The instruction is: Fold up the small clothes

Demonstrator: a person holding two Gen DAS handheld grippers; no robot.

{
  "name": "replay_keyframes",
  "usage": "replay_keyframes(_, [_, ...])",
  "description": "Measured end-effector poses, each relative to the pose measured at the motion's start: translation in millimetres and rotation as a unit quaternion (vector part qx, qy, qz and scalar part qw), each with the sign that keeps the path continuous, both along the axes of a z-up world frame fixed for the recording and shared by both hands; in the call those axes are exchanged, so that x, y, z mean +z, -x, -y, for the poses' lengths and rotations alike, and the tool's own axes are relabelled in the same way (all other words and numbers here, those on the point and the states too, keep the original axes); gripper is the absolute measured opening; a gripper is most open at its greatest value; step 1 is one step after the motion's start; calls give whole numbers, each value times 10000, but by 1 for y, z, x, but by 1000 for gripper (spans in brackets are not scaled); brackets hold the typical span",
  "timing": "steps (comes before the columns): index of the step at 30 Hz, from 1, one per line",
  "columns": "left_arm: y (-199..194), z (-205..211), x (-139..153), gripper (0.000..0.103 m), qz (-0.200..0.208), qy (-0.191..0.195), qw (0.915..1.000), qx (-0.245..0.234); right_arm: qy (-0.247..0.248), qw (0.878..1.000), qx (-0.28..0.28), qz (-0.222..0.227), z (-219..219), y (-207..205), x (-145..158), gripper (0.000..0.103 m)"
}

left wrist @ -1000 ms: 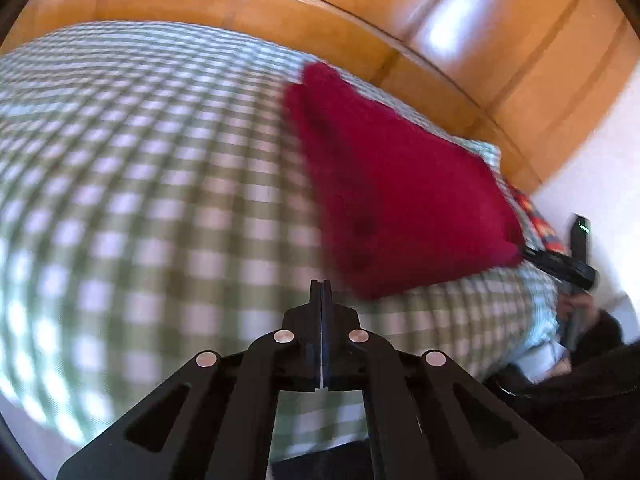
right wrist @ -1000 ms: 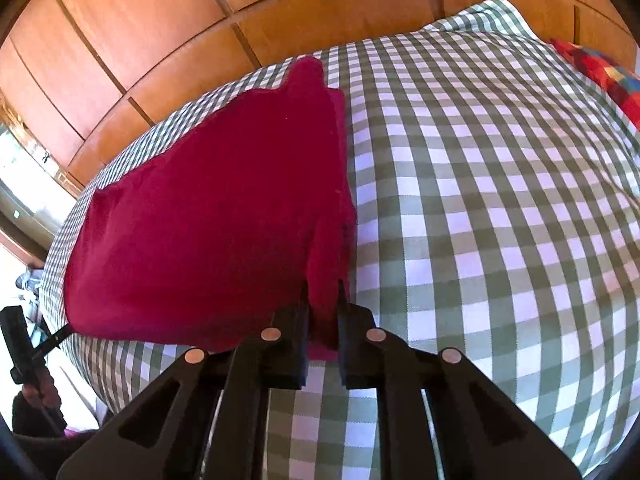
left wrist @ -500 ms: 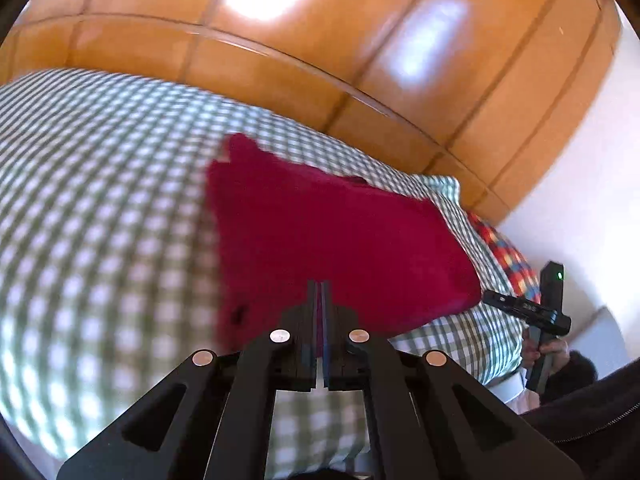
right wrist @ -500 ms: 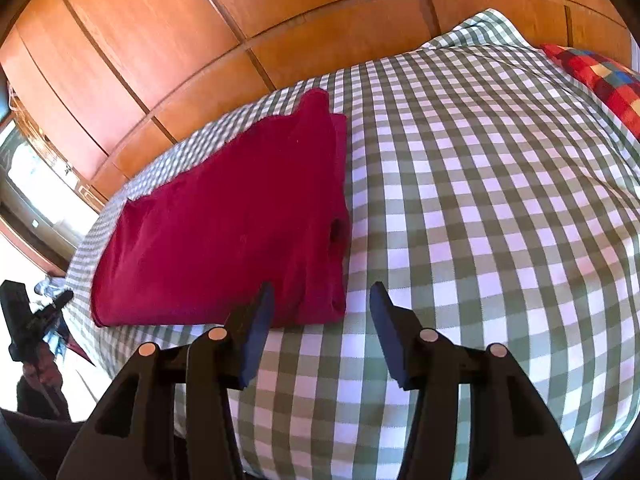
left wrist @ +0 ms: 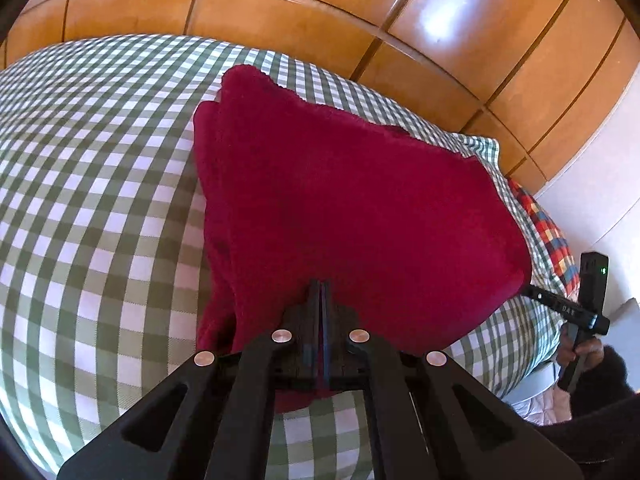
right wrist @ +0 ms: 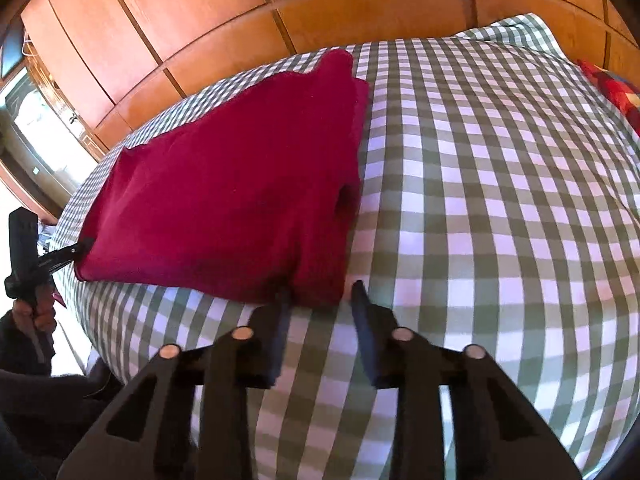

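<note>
A folded dark red garment point(left wrist: 352, 208) point(right wrist: 232, 200) lies flat on the green-and-white checked bed cover point(left wrist: 100, 200) point(right wrist: 500, 200). My left gripper point(left wrist: 320, 286) is shut, its joined tips resting over the garment's near edge with no cloth visibly between them. From the right wrist view, the left gripper point(right wrist: 89, 241) touches the garment's left corner. My right gripper point(right wrist: 320, 290) is at the garment's near right corner. Its jaws are closing with that corner between them, and the right finger point(right wrist: 358, 292) still stands clear of the cloth.
Orange wooden panels point(left wrist: 320, 20) run behind the bed. A multicoloured checked pillow point(left wrist: 548, 236) point(right wrist: 612, 88) lies at the bed's far end. A hand point(left wrist: 580, 350) grips the right tool past the bed's edge. Bare cover stretches to the right of the garment.
The right gripper let go of the garment's corner, opened wide, then narrowed around it again. The left gripper, shut throughout, moved across the cover onto the garment's near edge.
</note>
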State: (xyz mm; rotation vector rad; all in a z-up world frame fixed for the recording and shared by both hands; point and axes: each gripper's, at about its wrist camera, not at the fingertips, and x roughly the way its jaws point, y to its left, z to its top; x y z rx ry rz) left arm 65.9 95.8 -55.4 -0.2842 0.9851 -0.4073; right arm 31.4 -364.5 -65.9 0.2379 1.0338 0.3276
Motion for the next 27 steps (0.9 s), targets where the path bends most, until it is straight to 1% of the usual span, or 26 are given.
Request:
replay_keyframes(2, [-4, 2, -1, 0, -18, -110, 9999, -10, 59, 9998, 197, 37, -3, 3, 10, 12])
replay_keyframes(5, [-6, 5, -2, 0, -25, -374, 9993, -31, 61, 9985, 485, 262, -1, 13, 36, 10])
replay_keyframes(6, [-6, 4, -3, 0, -41, -392, 9992, -60, 124, 9984, 498, 251, 1, 15, 37, 10])
replay_keyframes(8, [-7, 2, -6, 0, -80, -367, 9992, -100, 326, 9983, 471, 44, 4, 16, 23, 9])
replay_keyframes(9, [-7, 2, -8, 0, -89, -369, 9992, -128, 336, 9986, 381, -178, 8, 15, 7, 9])
replay_keyframes(11, [-7, 3, -8, 0, -68, -418, 9990, -167, 182, 9990, 267, -321, 12, 17, -9, 9])
replay_keyframes(13, [-5, 3, -7, 0, -94, -421, 9990, -153, -27, 9995, 140, -279, 15, 21, -6, 9])
replay_keyframes(14, [-4, 2, -6, 0, -102, -420, 9990, -134, -80, 9993, 166, -313, 15, 21, -5, 10])
replay_keyframes(15, [-3, 2, -4, 0, -100, -427, 9990, -103, -4, 9991, 235, -350, 14, 23, -2, 10])
replay_keyframes(16, [-1, 3, -1, 0, -73, -445, 9989, -98, 51, 9990, 273, -361, 15, 25, 2, 14])
replay_keyframes(17, [2, 4, 3, 0, -26, -471, 9988, -92, 10, 9990, 278, -363, 18, 25, 7, 23])
replay_keyframes(18, [4, 4, 5, 0, -2, -476, 9988, -71, -44, 9994, 178, -290, 24, 24, 15, 52])
replay_keyframes(19, [5, 4, 7, 0, 22, -457, 9989, -59, -37, 9999, -8, -152, 29, 21, 25, 63])
replay_keyframes(21, [8, 2, 16, 0, 142, -355, 9993, -41, -165, 9996, -222, 36, 36, 8, 40, 62])
replay_keyframes(24, [8, -3, 25, 0, 272, -297, 9992, 52, -247, 9974, -654, 157, 35, -27, 50, 62])
replay_keyframes(27, [5, -8, 31, 0, 354, -300, 9987, 194, -24, 9944, -1047, 129, 27, -72, 47, 62])
